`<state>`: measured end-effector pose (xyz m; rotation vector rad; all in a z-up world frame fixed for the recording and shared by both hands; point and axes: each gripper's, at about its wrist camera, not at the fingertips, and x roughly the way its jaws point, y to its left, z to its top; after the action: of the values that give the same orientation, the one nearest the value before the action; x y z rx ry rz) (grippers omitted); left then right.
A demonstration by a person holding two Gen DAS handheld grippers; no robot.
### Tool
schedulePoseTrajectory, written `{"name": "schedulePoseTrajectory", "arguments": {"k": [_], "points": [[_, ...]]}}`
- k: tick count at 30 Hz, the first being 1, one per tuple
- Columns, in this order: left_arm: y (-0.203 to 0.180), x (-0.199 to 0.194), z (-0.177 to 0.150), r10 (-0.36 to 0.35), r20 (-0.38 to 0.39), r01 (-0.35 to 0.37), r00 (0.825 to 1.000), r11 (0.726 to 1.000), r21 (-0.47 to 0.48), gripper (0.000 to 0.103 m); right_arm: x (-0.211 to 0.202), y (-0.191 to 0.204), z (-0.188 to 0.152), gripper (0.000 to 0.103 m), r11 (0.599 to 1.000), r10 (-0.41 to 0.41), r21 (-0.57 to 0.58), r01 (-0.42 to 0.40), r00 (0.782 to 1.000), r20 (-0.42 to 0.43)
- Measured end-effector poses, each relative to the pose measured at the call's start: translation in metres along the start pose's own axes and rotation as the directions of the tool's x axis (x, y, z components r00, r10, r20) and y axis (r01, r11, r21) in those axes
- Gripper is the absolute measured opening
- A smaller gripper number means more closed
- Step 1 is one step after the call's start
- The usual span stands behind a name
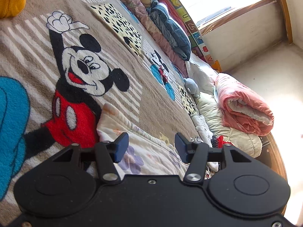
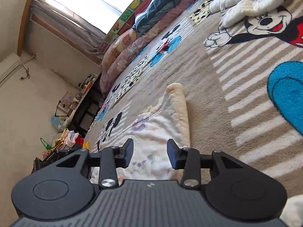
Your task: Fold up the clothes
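A cream fleece garment with purple and orange prints [image 1: 132, 132] lies flat on a Mickey Mouse blanket [image 1: 79, 66]. It also shows in the right wrist view [image 2: 161, 124], with one narrow end pointing away. My left gripper [image 1: 151, 147] is open just above the garment, with nothing between its fingers. My right gripper [image 2: 150, 154] is open just above the same garment, also empty.
Rolled quilts and a blue duvet [image 1: 170, 28] line the far side of the bed under a window. A pink rolled blanket [image 1: 244, 104] and a small grey plush [image 1: 191, 85] lie at the bed's end. A white fleece heap [image 2: 251, 1] lies further off. Folded clothes [image 2: 64, 140] sit beside the bed.
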<state>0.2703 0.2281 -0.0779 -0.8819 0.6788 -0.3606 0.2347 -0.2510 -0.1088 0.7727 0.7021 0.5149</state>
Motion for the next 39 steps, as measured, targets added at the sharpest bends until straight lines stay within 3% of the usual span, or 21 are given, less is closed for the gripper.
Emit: {"name": "schedulePoseTrajectory", "arguments": {"k": [3,5,6,7,10,13,16,17,19,21,23,25,28,29,30,31,32,33,34,37,39], "points": [[-0.002,-0.009,-0.017,-0.002,-0.017,0.002,1.000,1.000,-0.013,0.053,0.007,-0.005,-0.018,0.046,0.996,-0.093,-0.019,0.092,0.993,-0.066],[-0.004,-0.019,-0.024,-0.001,-0.008,0.001,1.000,1.000,-0.022,0.053,0.008,-0.023,-0.025,0.013,0.994,-0.103,0.025,0.104,0.993,-0.048],[-0.005,-0.025,-0.027,0.000,-0.002,0.000,1.000,1.000,-0.026,0.053,0.006,-0.027,-0.025,0.008,0.992,-0.112,0.053,0.115,0.993,-0.044],[-0.007,-0.030,-0.031,0.000,0.003,0.000,1.000,1.000,-0.030,0.053,0.004,-0.025,-0.023,0.012,0.991,-0.115,0.061,0.118,0.993,-0.039],[-0.010,-0.044,-0.041,-0.018,0.013,0.019,1.000,0.998,-0.052,0.053,-0.012,-0.004,-0.028,0.053,0.998,-0.068,0.013,0.068,0.998,0.003],[-0.011,-0.046,-0.056,-0.023,-0.021,0.022,1.000,0.998,-0.058,0.054,-0.013,0.003,-0.037,0.054,0.998,-0.063,-0.022,0.062,0.997,-0.036],[0.006,-0.033,-0.074,0.157,-0.063,-0.161,0.986,0.985,-0.058,0.054,-0.010,-0.003,-0.044,0.030,0.989,-0.135,-0.061,0.131,0.989,-0.059],[0.015,-0.030,-0.078,0.186,-0.055,-0.188,0.981,0.981,-0.046,0.033,-0.011,-0.003,-0.043,0.026,0.988,-0.144,-0.066,0.141,0.988,-0.059],[0.021,-0.037,-0.074,0.170,-0.048,-0.174,0.984,0.978,-0.117,0.025,-0.011,0.000,-0.044,0.026,0.984,-0.159,-0.091,0.153,0.985,-0.064],[0.009,-0.050,-0.070,0.139,0.004,-0.138,0.990,0.985,-0.099,0.053,-0.011,0.002,-0.044,0.026,0.983,-0.165,-0.098,0.158,0.984,-0.065],[-0.004,-0.062,-0.069,0.113,0.053,-0.109,0.992,0.992,-0.065,0.053,-0.012,0.002,-0.045,0.026,0.982,-0.167,-0.097,0.160,0.984,-0.065],[-0.002,-0.059,-0.072,0.004,0.034,-0.002,0.999,0.997,-0.079,0.055,-0.012,0.001,-0.045,0.027,0.983,-0.163,-0.092,0.157,0.985,-0.061],[0.017,-0.036,-0.080,0.111,-0.029,-0.114,0.993,0.987,-0.116,0.055,-0.012,-0.001,-0.044,0.026,0.986,-0.155,-0.079,0.150,0.986,-0.062],[0.022,-0.032,-0.081,0.150,-0.034,-0.153,0.988,0.981,-0.120,0.030,-0.012,-0.001,-0.042,0.026,0.986,-0.154,-0.074,0.149,0.986,-0.066],[0.024,-0.033,-0.079,0.150,-0.038,-0.154,0.988,0.978,-0.142,0.029,-0.012,0.000,-0.041,0.027,0.986,-0.156,-0.069,0.151,0.985,-0.072],[0.022,-0.036,-0.075,0.119,-0.033,-0.123,0.992,0.980,-0.157,0.034,-0.014,0.001,-0.039,0.029,0.987,-0.154,-0.058,0.150,0.985,-0.075],[0.017,-0.036,-0.070,0.089,-0.020,-0.091,0.996,0.986,-0.143,0.056,-0.016,0.002,-0.036,0.034,0.989,-0.146,-0.045,0.143,0.987,-0.072],[0.011,-0.036,-0.065,0.060,-0.006,-0.060,0.998,0.990,-0.125,0.061,-0.018,0.004,-0.033,0.038,0.990,-0.135,-0.041,0.133,0.989,-0.063],[0.006,-0.036,-0.060,0.030,0.007,-0.029,1.000,0.994,-0.106,0.061,-0.019,0.007,-0.029,0.045,0.992,-0.123,-0.045,0.121,0.991,-0.048],[0.004,-0.023,-0.044,-0.036,0.036,0.039,0.999,0.994,-0.104,0.061,-0.012,0.011,-0.005,0.046,0.995,-0.093,-0.042,0.092,0.996,-0.012],[0.015,-0.006,-0.038,0.051,0.018,-0.048,0.999,0.989,-0.143,0.061,-0.001,0.011,0.011,0.046,0.996,-0.082,-0.042,0.082,0.997,0.007]]}}
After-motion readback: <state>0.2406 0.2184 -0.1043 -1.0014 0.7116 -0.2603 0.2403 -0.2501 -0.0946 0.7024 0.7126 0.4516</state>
